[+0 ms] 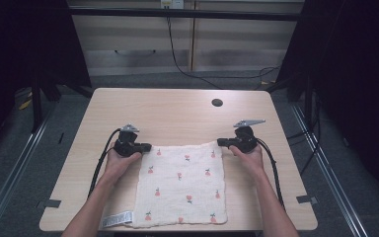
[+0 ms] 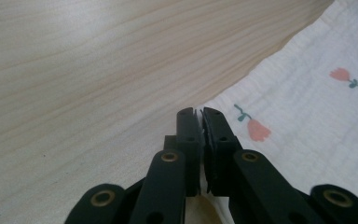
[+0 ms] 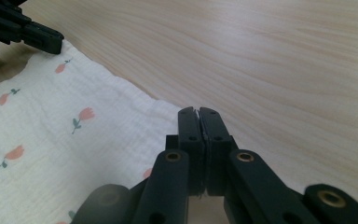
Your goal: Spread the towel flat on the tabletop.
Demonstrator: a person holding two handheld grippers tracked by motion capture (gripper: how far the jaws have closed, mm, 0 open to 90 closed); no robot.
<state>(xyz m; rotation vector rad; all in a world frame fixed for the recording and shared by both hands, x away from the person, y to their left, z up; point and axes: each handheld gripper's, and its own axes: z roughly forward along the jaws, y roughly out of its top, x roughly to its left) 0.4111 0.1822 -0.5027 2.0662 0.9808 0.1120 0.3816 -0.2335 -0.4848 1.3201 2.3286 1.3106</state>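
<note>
Left fingers: we see the left gripper (image 2: 199,112) with its jaws pressed together on the far left corner of the cloth (image 2: 307,107); a thin sliver of white fabric shows between the pads.
Right fingers: the right gripper (image 3: 198,111) is likewise clamped, its jaws meeting on the far right corner of the cloth.
From above: we see the left gripper (image 1: 147,146) and the right gripper (image 1: 220,142) facing each other, with the cloth's far edge stretched between their tips.
Cloth position: the cloth (image 1: 182,182) lies flat, spreading from the fingers back toward the person, its near edge at the table's near edge.
Cloth look: white, crinkled gauze weave, roughly square, scattered with small pink tulips on green stems.
Label: a white tag (image 1: 116,218) sticks out at the near left corner, well back from the left fingers; we cannot read its print.
Surface: a light wood-grain table (image 1: 177,111), bare beyond the fingertips, with a dark round hole (image 1: 217,102) farther ahead of the right fingers.
Room: grey floor around the table, dark drapes on both sides, pale cabinets ahead with a black cable (image 1: 177,61) hanging down.
</note>
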